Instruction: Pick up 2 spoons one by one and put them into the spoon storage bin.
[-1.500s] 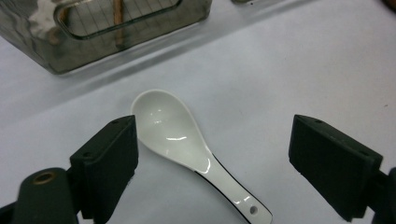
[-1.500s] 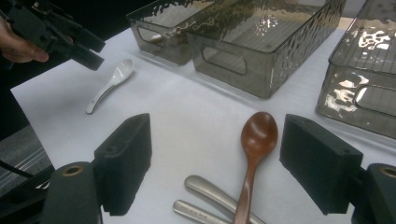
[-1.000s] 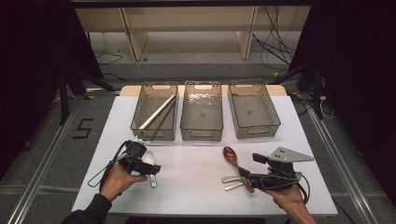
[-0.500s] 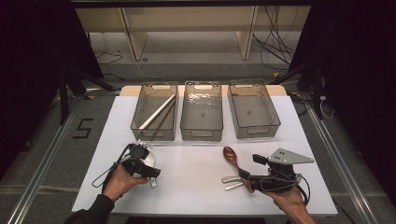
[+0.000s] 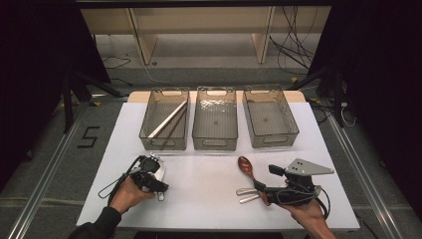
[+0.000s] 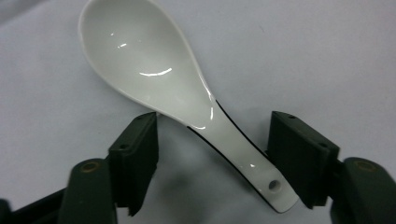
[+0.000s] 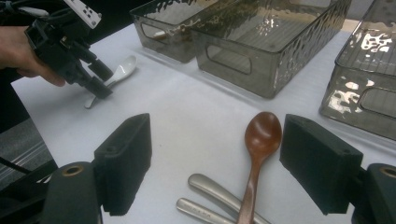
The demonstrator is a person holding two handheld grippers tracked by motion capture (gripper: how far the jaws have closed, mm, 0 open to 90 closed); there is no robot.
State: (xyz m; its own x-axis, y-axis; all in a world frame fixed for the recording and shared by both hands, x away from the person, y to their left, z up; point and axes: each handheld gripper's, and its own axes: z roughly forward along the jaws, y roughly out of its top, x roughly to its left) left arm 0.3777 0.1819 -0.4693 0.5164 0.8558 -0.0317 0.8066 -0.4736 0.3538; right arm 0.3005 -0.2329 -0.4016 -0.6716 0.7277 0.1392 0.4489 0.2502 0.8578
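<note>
Near left on the table point(image 5: 209, 199), our left tool point(image 6: 212, 154) straddles the white spoon's point(image 6: 154, 70) handle; jaws have just been closing, not gripping yet. Near right, our right tool point(image 7: 215, 163) stands wide over the wooden spoon point(image 7: 261, 140).

From up high, my left gripper point(image 5: 158, 175) covers most of the white spoon point(image 5: 160, 172), so I can't tell there whether the pads touch it. In the left gripper view the handle tip sits against the right pad; contact is too close to call. The metal handles point(image 7: 212, 193) run off the bottom edge in the right gripper view, and the right gripper point(image 5: 262, 188) hides their near ends from above. What kind of utensils they are I can't tell.
</note>
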